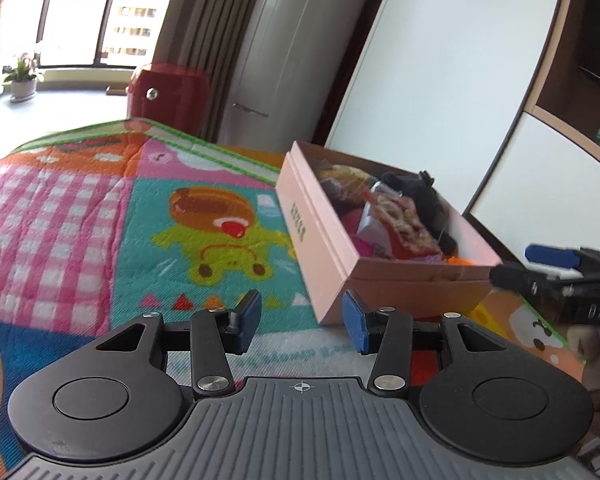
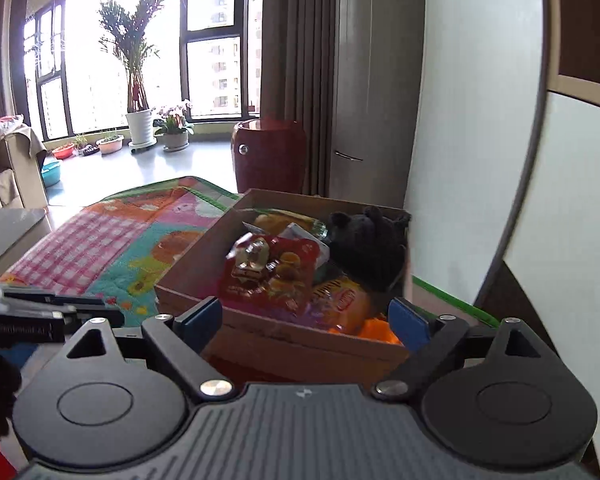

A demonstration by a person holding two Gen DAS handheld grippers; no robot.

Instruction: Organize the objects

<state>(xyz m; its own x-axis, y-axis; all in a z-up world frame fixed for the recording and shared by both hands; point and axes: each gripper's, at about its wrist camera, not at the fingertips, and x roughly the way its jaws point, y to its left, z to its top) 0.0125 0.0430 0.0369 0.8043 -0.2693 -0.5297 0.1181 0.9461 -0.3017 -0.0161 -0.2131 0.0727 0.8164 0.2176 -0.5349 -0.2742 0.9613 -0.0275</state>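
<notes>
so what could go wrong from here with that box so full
1. The pink box is piled above its rim: the red snack packet on top could slide out if the box gets nudged.
2. The right gripper hangs open close to the box's near wall, so moving forward may shove the box across the play mat.
3. The black plush toy leans at the far corner and may tip over.

Your left gripper (image 1: 302, 322) points forward and somewhat downward, its two blue pads (image 1: 249, 320) standing partly apart with nothing between them. Your right gripper (image 2: 306, 320) tilts down the same way, its jaws spread wide and empty. In the left wrist view the right gripper's blue-tipped fingers (image 1: 550, 256) show at about 3 o'clock. In the right wrist view your left gripper's black body (image 2: 40, 316) sits at about 9 o'clock.
</notes>
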